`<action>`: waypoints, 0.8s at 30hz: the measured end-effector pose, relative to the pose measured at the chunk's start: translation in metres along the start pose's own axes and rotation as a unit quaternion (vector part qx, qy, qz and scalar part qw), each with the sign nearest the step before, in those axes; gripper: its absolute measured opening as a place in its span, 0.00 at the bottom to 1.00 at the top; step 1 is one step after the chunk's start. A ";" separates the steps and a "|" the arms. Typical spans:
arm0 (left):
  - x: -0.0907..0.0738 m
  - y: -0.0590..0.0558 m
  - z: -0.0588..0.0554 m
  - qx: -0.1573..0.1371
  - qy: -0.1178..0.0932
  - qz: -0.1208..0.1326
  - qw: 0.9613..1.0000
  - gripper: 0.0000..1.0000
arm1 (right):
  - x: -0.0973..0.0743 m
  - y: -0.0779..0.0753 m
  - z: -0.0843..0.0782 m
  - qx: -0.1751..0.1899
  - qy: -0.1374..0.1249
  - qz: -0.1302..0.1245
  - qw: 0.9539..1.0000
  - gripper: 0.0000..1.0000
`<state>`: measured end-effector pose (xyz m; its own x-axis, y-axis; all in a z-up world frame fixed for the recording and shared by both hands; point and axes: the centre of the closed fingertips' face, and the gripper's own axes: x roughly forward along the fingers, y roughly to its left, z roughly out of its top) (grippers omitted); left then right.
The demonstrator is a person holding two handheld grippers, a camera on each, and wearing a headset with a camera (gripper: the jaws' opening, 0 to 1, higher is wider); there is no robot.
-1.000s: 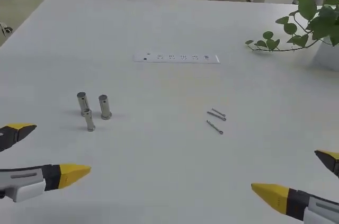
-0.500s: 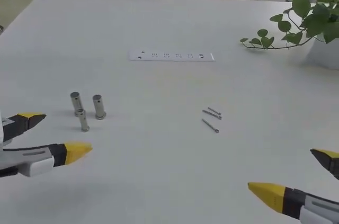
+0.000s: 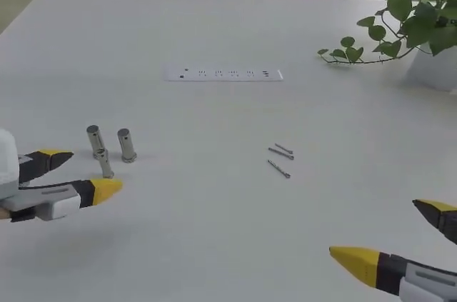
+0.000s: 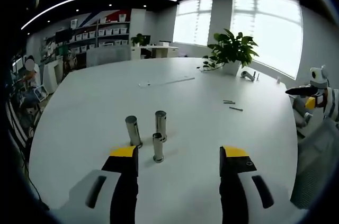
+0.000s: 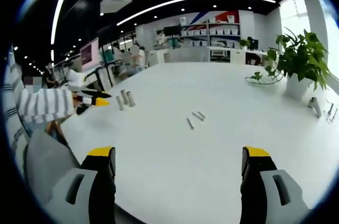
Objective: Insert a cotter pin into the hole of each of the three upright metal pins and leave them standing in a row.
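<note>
Left gripper (image 3: 91,170), jaws spread, hovers just beside the three upright metal pins (image 3: 126,145) (clustered, no row yet), probably to steady one. Right gripper (image 3: 377,228), also spread and empty, waits apart from the cotter pins (image 3: 278,168), which lie loose on the table (image 3: 214,238).

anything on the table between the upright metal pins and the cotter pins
Nothing. In the head view the table is bare between the upright metal pins and the cotter pins.

I see a white table (image 3: 214,245) carrying three upright metal pins (image 3: 126,145) clustered at the left of the head view, loose cotter pins (image 3: 280,153) right of centre, a power strip (image 3: 225,74) upper middle, and a potted plant (image 3: 428,66) upper right.
</note>
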<state>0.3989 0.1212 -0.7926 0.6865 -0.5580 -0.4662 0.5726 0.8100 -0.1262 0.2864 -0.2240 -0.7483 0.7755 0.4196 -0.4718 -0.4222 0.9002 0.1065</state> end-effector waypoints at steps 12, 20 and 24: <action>0.021 0.010 -0.005 -0.001 0.014 0.001 1.000 0.47 | -0.001 -0.004 -0.001 0.000 0.006 -0.004 1.000 1.00; 0.032 0.014 -0.013 -0.005 0.027 0.006 1.000 0.39 | -0.001 -0.002 0.000 0.001 0.007 -0.007 1.000 1.00; 0.035 0.016 -0.012 -0.008 0.028 0.009 1.000 0.35 | 0.000 -0.001 0.000 0.002 0.009 -0.007 1.000 1.00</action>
<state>0.4266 0.1171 -0.8214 0.6708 -0.5319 -0.5168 0.5527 0.8232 -0.1300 0.2867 -0.2244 -0.7490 0.7727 0.4058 -0.4882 -0.4106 0.9060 0.1030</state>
